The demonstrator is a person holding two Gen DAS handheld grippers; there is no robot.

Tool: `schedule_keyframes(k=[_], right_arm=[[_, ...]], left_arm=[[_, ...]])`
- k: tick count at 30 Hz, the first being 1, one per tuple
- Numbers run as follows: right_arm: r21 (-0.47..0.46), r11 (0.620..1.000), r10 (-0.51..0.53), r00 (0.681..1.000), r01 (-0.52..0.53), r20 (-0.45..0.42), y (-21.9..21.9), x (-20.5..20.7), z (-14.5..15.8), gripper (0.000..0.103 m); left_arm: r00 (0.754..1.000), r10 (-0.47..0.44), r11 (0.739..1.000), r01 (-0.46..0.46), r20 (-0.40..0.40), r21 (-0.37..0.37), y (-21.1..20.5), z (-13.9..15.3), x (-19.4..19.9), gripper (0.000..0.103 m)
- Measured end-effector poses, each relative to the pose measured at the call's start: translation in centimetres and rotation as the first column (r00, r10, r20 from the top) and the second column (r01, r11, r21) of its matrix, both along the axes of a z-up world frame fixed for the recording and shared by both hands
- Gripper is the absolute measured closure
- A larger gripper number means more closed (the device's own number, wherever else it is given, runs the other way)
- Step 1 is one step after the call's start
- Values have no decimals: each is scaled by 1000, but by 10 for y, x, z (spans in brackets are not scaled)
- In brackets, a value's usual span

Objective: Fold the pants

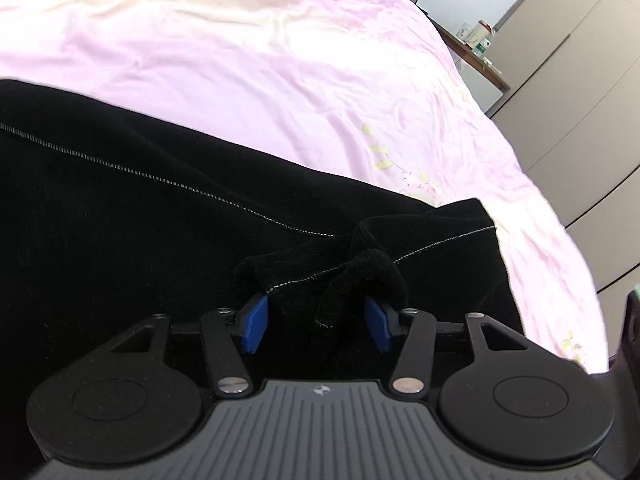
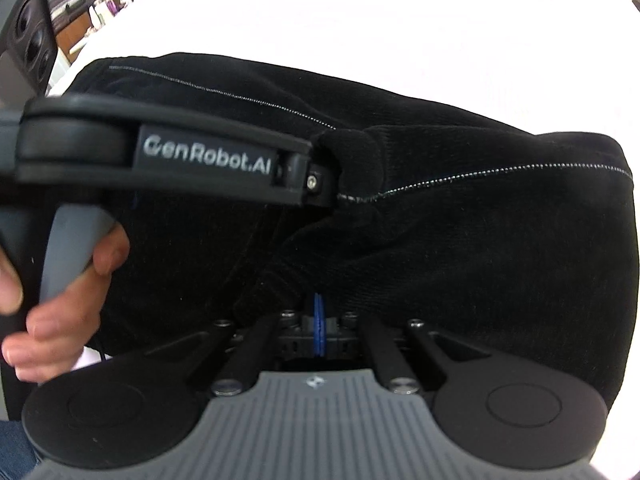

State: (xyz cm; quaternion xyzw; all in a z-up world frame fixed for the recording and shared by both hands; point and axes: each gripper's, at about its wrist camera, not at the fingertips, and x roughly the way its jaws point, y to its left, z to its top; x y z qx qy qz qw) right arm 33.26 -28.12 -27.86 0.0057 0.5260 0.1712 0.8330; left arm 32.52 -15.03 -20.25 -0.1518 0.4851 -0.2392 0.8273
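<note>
**Entry: black pants on pink bed, both tongs at the near hem — risks**

1. Right gripper (image 2: 319,322). Blue pads together with no gap visible. Black cloth lies right at the tips, but the wrist view does not show whether any layer is caught between them. If you lift now on an empty pinch, your side of the fold stays flat and the garment skews.

2. Left gripper (image 1: 316,322). Blue pads apart, with a bunched roll of hem (image 1: 360,276) standing between them, unpinched. Close too shallow and you may catch only the top layer; the under layer would then drag and crease.

3. Your left hand (image 2: 60,304) on the grey handle. The left tool's arm crosses above the cloth, close to the right tool. Pulling the two apart unevenly could twist the hem.

4. Pants (image 1: 120,208). Spread black across the bedspread, pale stitched seam (image 1: 120,166) running diagonally. Dark on dark hides the layer edges; judge depth by the seam.

5. Pink bedspread (image 1: 280,80). Soft and wrinkled; a low tip could snag it along with the pants.

6. Bedside table (image 1: 480,56), with jars, well apart. No concern.
</note>
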Motion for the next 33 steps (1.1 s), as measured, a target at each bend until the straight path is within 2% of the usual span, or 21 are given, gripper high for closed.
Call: schedule_keyframes(k=[2, 4, 7, 8, 9, 11, 13, 14, 16, 17, 18, 20, 23, 26, 29, 30, 33], right_arm=[[32, 999, -14, 1000, 14, 0, -7, -3, 0, 103], [69, 997, -35, 999, 36, -7, -20, -2, -1, 103], [100, 994, -48, 999, 49, -12, -31, 1, -1, 103], [101, 994, -44, 999, 44, -7, -33, 0, -1, 103], [102, 994, -40, 999, 40, -3, -39, 4, 0, 103], [110, 993, -40, 999, 40, 0, -42, 3, 1, 103], [124, 991, -47, 999, 46, -1, -46, 1, 0, 103], [132, 990, -50, 999, 50, -4, -49, 2, -2, 103], [135, 990, -48, 999, 48, -1, -51, 3, -3, 103], [132, 990, -46, 999, 45, 4, -47, 1, 0, 103], [130, 991, -44, 999, 42, 9, -46, -2, 6, 103], [129, 991, -42, 999, 37, 33, -50, -7, 17, 102], [111, 993, -60, 991, 46, 123, -70, -23, 40, 91], [69, 993, -112, 971, 99, 211, -105, -31, 69, 91], [-6, 984, -172, 954, 179, 245, -139, -26, 85, 89], [-11, 981, -184, 951, 193, 250, -148, -23, 88, 89], [48, 980, -197, 955, 191, 222, -162, -11, 83, 89]], left_arm=[[1000, -7, 999, 6, -24, -48, 4, 1, 0, 43], [999, -33, 997, 33, 2, -65, 7, 5, -4, 37], [999, -52, 993, 53, 14, -110, 10, 5, -8, 24], [998, -62, 989, 64, 14, -131, 10, 6, -8, 17], [997, -72, 988, 74, 18, -137, 10, 7, -9, 16], [995, -93, 988, 97, 41, -118, 6, 10, -9, 14], [995, -85, 995, 88, 48, -56, -1, 8, -6, 14], [997, -69, 997, 70, 37, -21, -6, 5, -3, 15], [999, -43, 999, 43, 2, 22, -14, -3, 5, 26], [999, -45, 998, 46, -7, 36, -17, -5, 8, 38], [999, -36, 997, 35, 4, 67, -20, -3, 7, 56], [999, -34, 998, 32, 33, 61, -19, 6, 6, 71], [993, -54, 999, 54, 103, 7, -11, 32, 0, 75], [980, -95, 995, 99, 175, -11, -6, 65, 9, 76], [968, -151, 989, 147, 199, 35, -7, 86, 27, 77], [968, -174, 984, 167, 182, 56, -8, 85, 35, 77], [982, -186, 979, 183, 28, 89, -11, 53, 61, 77]])
